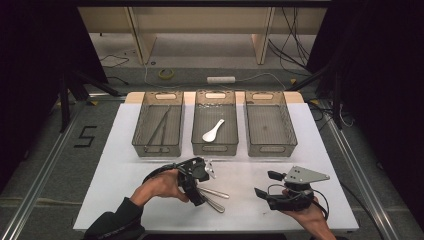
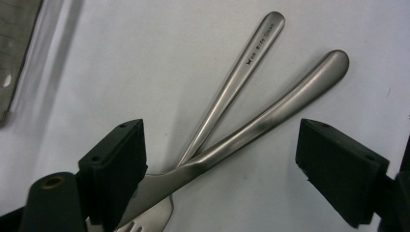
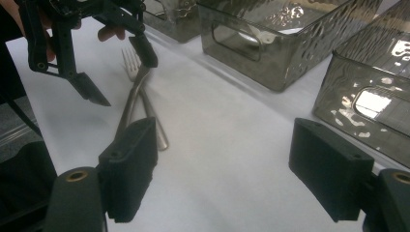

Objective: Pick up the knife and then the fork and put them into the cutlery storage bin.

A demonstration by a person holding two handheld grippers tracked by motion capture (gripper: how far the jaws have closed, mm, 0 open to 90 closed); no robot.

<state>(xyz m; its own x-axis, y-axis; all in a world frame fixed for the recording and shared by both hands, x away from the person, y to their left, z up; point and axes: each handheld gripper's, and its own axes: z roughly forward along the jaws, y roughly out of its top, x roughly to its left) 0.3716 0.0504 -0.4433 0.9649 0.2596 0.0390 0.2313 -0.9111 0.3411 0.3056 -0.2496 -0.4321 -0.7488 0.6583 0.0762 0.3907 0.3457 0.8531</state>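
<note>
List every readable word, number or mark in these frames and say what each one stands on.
"5": black tape figure on the floor left of the table.
Small engraved brand mark and lettering on the upper utensil handle in the left gripper view: too small and blurred to read.
No other text can be made out.

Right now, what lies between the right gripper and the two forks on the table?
Only bare white table. In the right gripper view, the open right gripper faces the crossed forks, with nothing on the stretch between them.
</note>
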